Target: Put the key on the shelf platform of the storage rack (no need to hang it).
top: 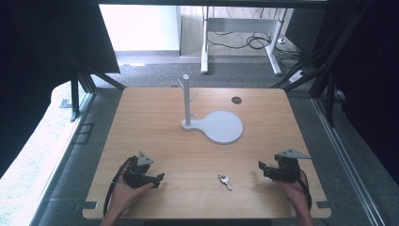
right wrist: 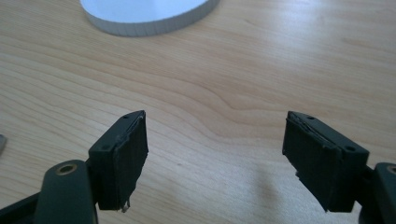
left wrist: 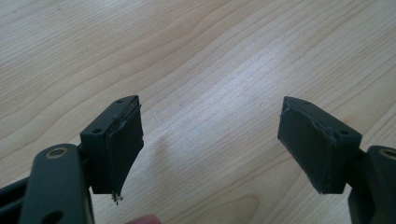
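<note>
Oddly, both tongs, left [top: 157, 178] and right [top: 261, 165], gape empty; key [top: 225, 181] detail blurs.

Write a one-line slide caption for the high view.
Two open grippers flank a key before a white stand.

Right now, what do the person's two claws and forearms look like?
Both claws, the left claw and the right claw, are black, each topped by a grey three-cornered plate. Black cables loop back from them along the forearms, which show no sleeves. Up close, the flat rectangular pads are black with frayed tape edges, bolted to arms with brass-ringed holes.
</note>
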`<state>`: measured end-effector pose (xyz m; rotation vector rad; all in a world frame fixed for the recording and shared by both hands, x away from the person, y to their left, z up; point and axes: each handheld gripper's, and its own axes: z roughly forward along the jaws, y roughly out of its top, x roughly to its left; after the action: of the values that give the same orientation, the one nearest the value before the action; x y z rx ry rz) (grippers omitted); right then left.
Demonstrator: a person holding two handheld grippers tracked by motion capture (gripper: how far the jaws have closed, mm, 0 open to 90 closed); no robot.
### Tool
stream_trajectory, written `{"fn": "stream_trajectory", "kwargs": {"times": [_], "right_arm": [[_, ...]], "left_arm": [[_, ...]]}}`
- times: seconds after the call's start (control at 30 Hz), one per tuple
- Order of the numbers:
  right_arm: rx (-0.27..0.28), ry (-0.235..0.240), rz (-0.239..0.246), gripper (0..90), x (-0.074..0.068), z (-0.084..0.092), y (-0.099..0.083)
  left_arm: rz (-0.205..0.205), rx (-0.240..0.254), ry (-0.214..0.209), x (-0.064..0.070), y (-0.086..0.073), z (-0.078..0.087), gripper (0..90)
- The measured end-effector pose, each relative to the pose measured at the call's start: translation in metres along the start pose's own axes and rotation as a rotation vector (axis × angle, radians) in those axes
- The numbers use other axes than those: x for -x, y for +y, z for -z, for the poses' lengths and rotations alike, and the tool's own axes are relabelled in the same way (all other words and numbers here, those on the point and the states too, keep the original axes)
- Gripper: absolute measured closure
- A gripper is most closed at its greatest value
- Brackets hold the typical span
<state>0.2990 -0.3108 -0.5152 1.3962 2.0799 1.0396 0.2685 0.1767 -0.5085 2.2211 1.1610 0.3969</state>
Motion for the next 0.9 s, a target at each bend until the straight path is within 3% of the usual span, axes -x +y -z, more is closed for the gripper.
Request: {"fn": "stream_trajectory", "kwargs": {"times": [0.13,0.4,0.63,0.9], "right_arm": [[-0.009,0.015,0.016,28.5,-0.0032,0.0007,0.0015],[-0.019,0.03,-0.023,32.5,-0.0009,0.001,-0.0005],[-0.039,0.039,0.001,36.6,-0.0037,-0.002,-0.0008],[-0.026,0.05,-0.01,39.7,-0.0038,0.0015,0.0029]], "left_arm": [[0.002,0.001,-0.001,-0.0002,0.0,0.0001,22.5],[0.008,0.005,-0.004,-0.001,0.0,0.0014,22.5],[0.004,0.006,-0.005,-0.0011,0.0002,0.0013,22.5],[0.005,0.0,-0.007,-0.0002,0.0002,-0.0007,22.5]]}}
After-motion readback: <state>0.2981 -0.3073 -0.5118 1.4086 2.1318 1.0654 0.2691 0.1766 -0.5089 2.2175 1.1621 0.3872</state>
